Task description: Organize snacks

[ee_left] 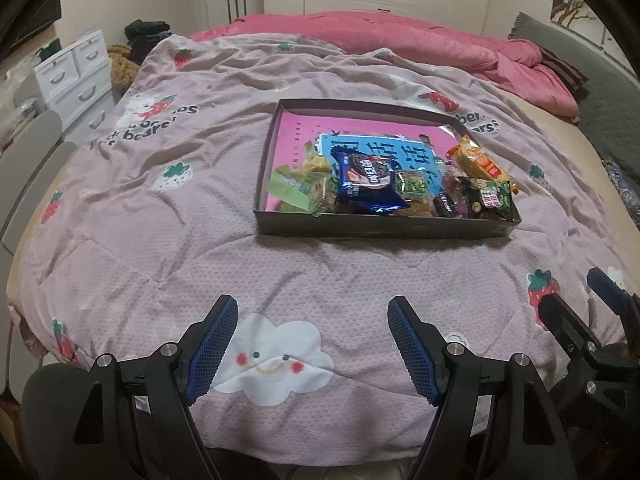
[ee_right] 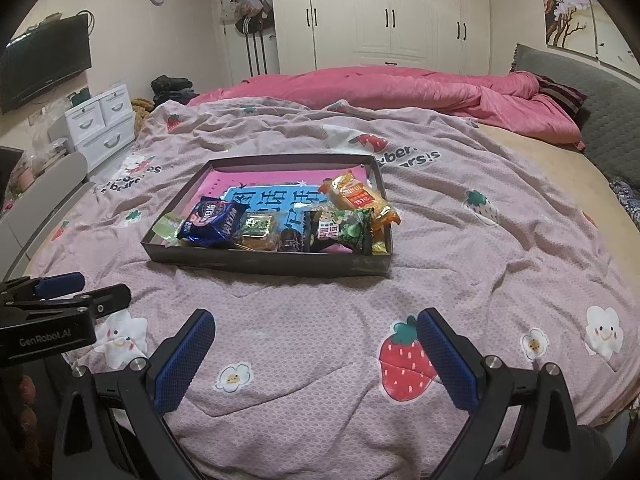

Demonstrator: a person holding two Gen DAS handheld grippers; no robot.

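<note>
A shallow dark box (ee_left: pixel 376 229) (ee_right: pixel 256 261) lies on the bed and holds several snack packs: a blue cookie pack (ee_left: pixel 366 184) (ee_right: pixel 212 220), green packs (ee_left: pixel 294 188), an orange pack (ee_left: pixel 480 162) (ee_right: pixel 356 194) and a dark green-black pack (ee_left: pixel 486 198) (ee_right: pixel 344 230). My left gripper (ee_left: pixel 312 310) is open and empty, well short of the box. My right gripper (ee_right: pixel 316 322) is open and empty, also short of the box. The right gripper shows at the right edge of the left wrist view (ee_left: pixel 608 292); the left gripper shows at the left edge of the right wrist view (ee_right: pixel 60 284).
A pinkish quilt (ee_left: pixel 200 168) (ee_right: pixel 460 240) with strawberry prints covers the bed. A pink duvet (ee_left: pixel 400 40) (ee_right: pixel 400 88) is bunched at the far side. White drawers (ee_left: pixel 76 76) (ee_right: pixel 104 120) stand left of the bed, a grey headboard (ee_right: pixel 580 92) on the right.
</note>
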